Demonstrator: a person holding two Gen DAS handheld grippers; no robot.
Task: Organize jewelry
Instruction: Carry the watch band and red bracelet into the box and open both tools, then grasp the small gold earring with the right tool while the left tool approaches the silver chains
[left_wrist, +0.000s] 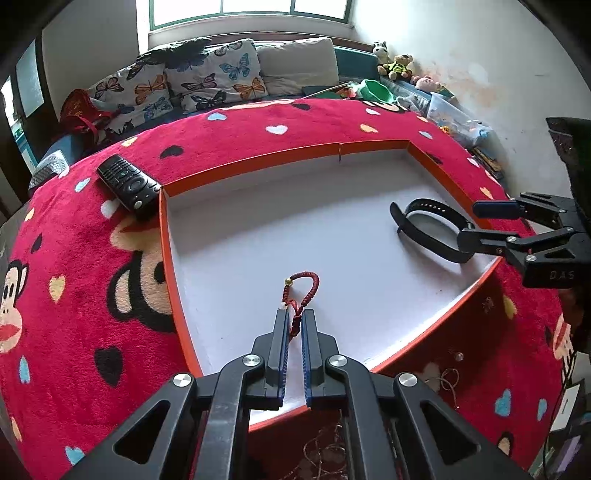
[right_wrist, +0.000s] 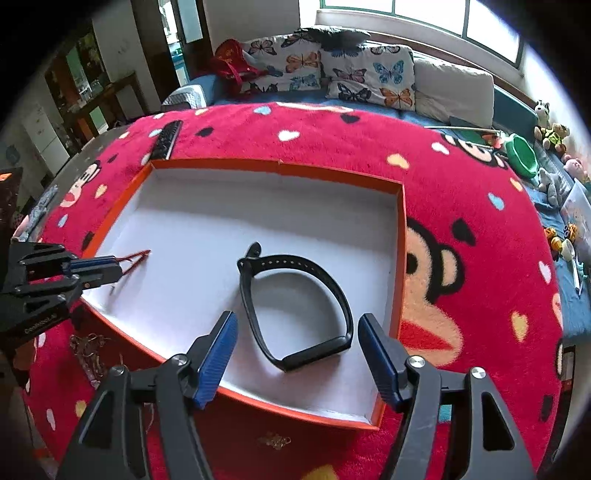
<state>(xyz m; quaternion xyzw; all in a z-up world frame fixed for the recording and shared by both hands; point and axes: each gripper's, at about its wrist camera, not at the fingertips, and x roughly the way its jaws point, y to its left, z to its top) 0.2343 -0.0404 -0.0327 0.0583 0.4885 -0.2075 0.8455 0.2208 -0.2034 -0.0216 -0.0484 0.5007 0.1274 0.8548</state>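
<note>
In the left wrist view, a black remote control (left_wrist: 129, 182) lies at the upper left of the frame on the red plush blanket printed with monkey faces and hearts (left_wrist: 92, 295), its near end touching the corner of the shallow orange-walled cardboard tray with a white floor (left_wrist: 173, 266). At the lower centre of the frame, the left gripper (left_wrist: 295, 314) has its blue-padded tongs pressed together on the knotted tail of a dark red braided cord bracelet with a small gold bead (left_wrist: 308, 291); the bracelet's loop lies on the tray floor just beyond the tips. Further right, a black rubber wristband with a row of strap holes (left_wrist: 428, 229) rests on the tray floor near the right wall. At the right edge of the frame the right gripper (left_wrist: 472, 225) reaches in over that wall, its tongs apart, the lower one close to the band.

In the right wrist view, the left gripper (right_wrist: 118, 266) enters at the left edge of the frame with the red bracelet (right_wrist: 136, 258) pinched at its tips. Thin chain jewelry (right_wrist: 86, 350) lies tangled on the blanket at the lower left, outside the tray's front wall. The wristband (right_wrist: 295, 306) sits at centre frame, lying between the right gripper's (right_wrist: 297, 325) wide-spread tongs, which do not touch it. A small gold ornament (right_wrist: 275, 441) lies on the blanket below the tray.
</note>
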